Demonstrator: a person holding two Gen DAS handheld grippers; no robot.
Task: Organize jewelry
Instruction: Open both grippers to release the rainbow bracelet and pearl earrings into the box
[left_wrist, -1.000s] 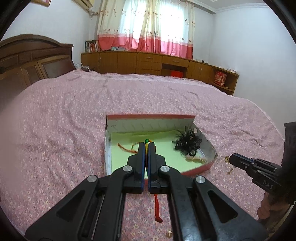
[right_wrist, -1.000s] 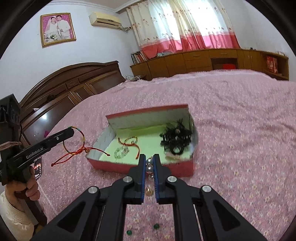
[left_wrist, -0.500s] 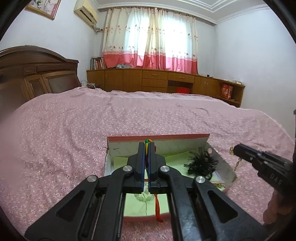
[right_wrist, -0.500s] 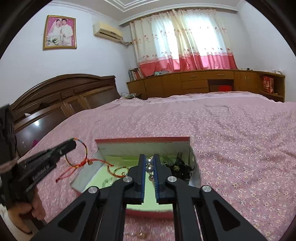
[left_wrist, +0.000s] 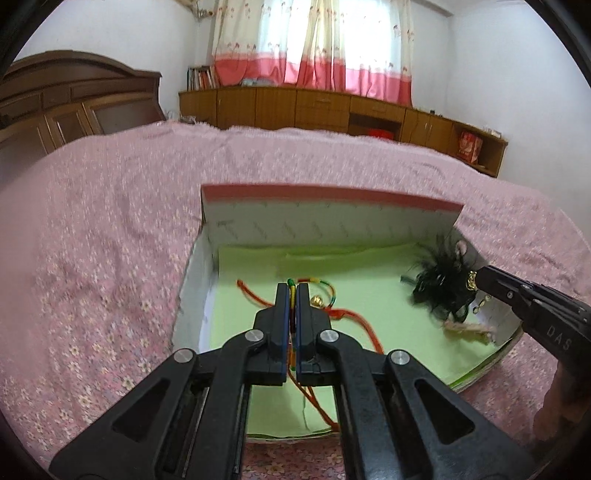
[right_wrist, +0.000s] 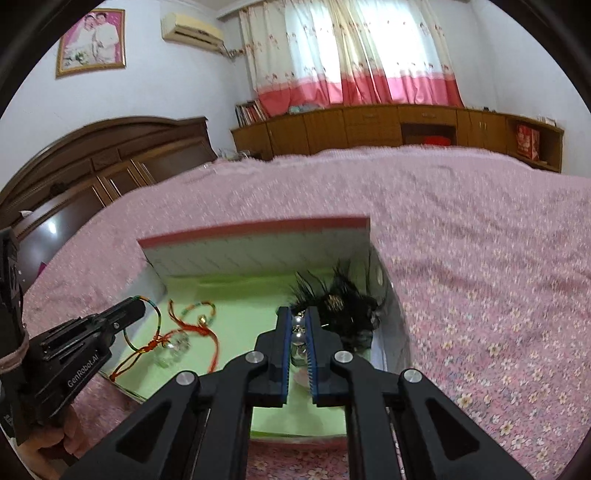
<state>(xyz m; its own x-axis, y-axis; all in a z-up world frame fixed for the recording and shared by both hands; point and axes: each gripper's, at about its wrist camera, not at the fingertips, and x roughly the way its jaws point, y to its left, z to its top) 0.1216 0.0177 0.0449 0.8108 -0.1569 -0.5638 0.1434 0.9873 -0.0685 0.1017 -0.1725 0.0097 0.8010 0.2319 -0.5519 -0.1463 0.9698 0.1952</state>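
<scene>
An open red box with a green lining lies on the pink bed; it also shows in the right wrist view. My left gripper is shut on a multicoloured string bracelet and holds it over the box's left half. My right gripper is shut on a pearl earring over the box's right side. In the box lie a red cord bracelet with a gold bell, a clear bead bracelet and a black feather hair piece.
The pink flowered bedspread surrounds the box. A dark wooden headboard stands at the left and low wooden cabinets under the curtained window at the back.
Both grippers have moved forward from in front of the box to over its inside, still holding their pieces. The box now looks nearer and larger.
</scene>
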